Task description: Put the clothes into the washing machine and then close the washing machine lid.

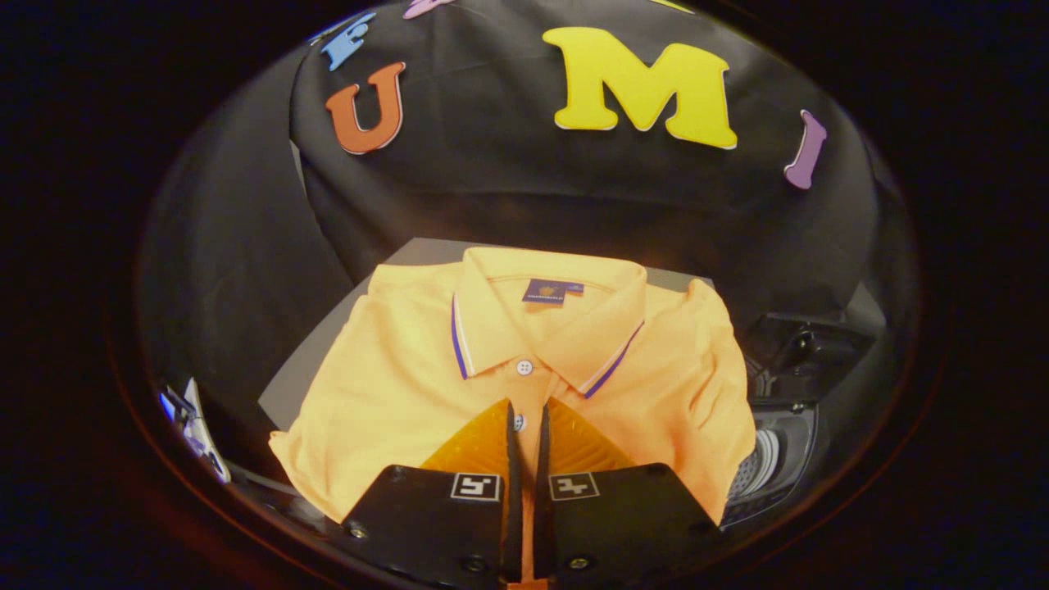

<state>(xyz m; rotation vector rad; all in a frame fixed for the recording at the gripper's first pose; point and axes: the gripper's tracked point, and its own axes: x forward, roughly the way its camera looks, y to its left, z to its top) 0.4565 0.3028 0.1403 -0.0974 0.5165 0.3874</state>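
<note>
An orange polo shirt [393, 385] with a blue-striped collar lies neatly folded on a grey board [303, 369]. My gripper [525, 407] hovers over the shirt's front placket, just below the collar button. Its fingers stand almost together, with only a thin slit between them, and the cloth under them looks flat and unpinched. To the right of the shirt is the washing machine [774, 463], whose ribbed drum opening shows beside the shirt's edge. Its dark lid [807, 348] stands raised behind the opening.
The black booth cloth rises close behind the board and the machine. A small white and blue object [190, 418] sits left of the board, lower down.
</note>
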